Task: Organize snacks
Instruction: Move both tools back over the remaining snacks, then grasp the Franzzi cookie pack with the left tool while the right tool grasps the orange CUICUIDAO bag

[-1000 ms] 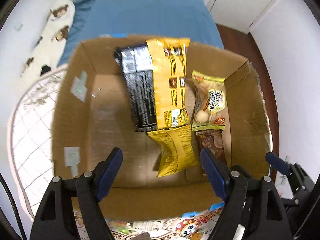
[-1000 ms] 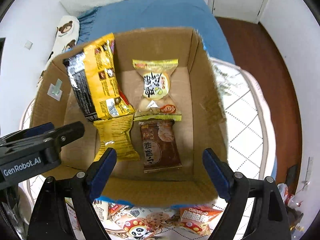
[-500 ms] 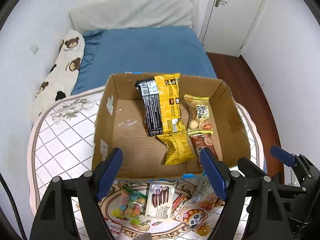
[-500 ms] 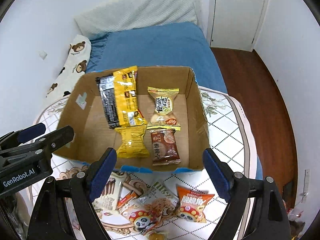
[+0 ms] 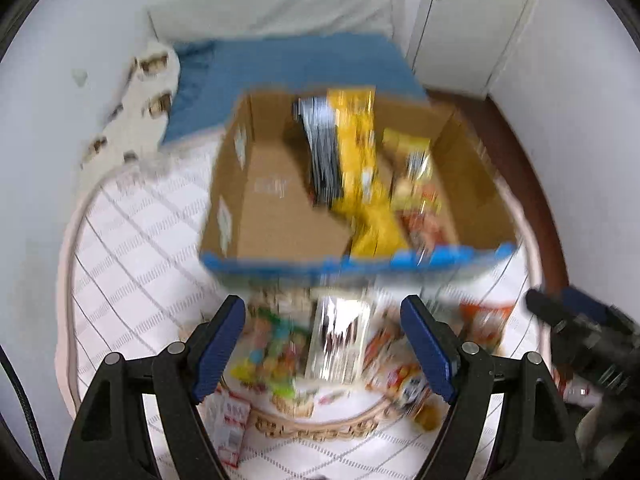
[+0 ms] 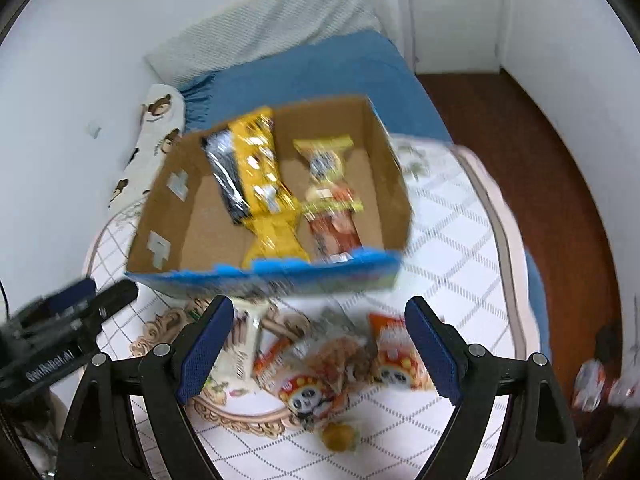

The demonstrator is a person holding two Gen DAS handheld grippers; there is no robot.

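Sitting on a white quilted cloth, an open brown cardboard box is holding yellow, black and brown snack packets; loose bright snack packets are lying just before it. Left gripper and right gripper are hovering agape, gripping nothing.

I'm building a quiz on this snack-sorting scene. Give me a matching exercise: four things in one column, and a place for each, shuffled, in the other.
Things:
1. black-and-yellow bag
2. panda packet
3. bear pillow
4. box

Places:
A. against the wall, beside the blue bed
B. inside the box, leaning on its far wall
C. on the quilted cloth, holding snacks
D. on the cloth in front of the box, between the right gripper's fingers in that view

Pairs: 1-B, 2-D, 3-A, 4-C
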